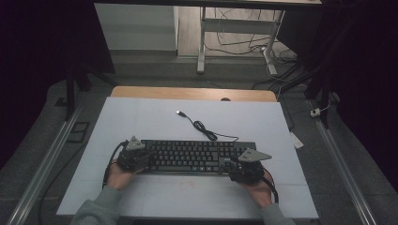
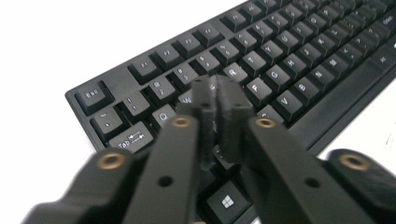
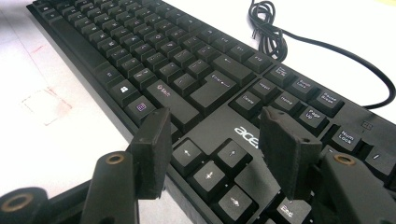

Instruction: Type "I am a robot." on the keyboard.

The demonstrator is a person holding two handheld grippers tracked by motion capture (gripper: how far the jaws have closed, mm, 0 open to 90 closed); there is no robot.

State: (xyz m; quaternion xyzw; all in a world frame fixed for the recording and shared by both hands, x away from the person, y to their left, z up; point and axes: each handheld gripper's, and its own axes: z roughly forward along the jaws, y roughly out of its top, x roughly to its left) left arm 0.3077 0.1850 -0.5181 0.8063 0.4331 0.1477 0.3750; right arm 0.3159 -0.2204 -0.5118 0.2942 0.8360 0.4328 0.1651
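Black Acer keyboard (image 1: 195, 156) lies flat on the white table cover (image 1: 141, 122), near the person's edge, long side across the high view. Left gripper (image 1: 146, 154) sits over the keyboard's left end; in the left gripper view its jaws are clenched together, pads meeting with nothing between them, tips (image 2: 218, 95) low over the letter keys around W/E, whether touching a key cannot be told. Keys under the jaws are hidden; Esc (image 2: 95, 97) and Tab (image 2: 128, 138) readable, Windows key (image 2: 227, 201) at the bottom, far end of the keyboard cut off by the frame. Right gripper (image 1: 233, 164) hovers at the keyboard's right end, jaws spread wide, released, holding nothing; in the right gripper view the arrow keys (image 3: 210, 172) and the logo lie between the two jaws, Enter (image 3: 217, 84) beyond. Numpad mostly cut off at the right. Keyboard cable (image 1: 204, 127) runs in a coiled bunch up the table to a USB plug (image 1: 180, 113), unplugged, lying loose. Both hands (image 1: 119, 177) partly hidden under the grippers; sleeves cropped at the bottom edge. Surroundings dark, hard to make out.
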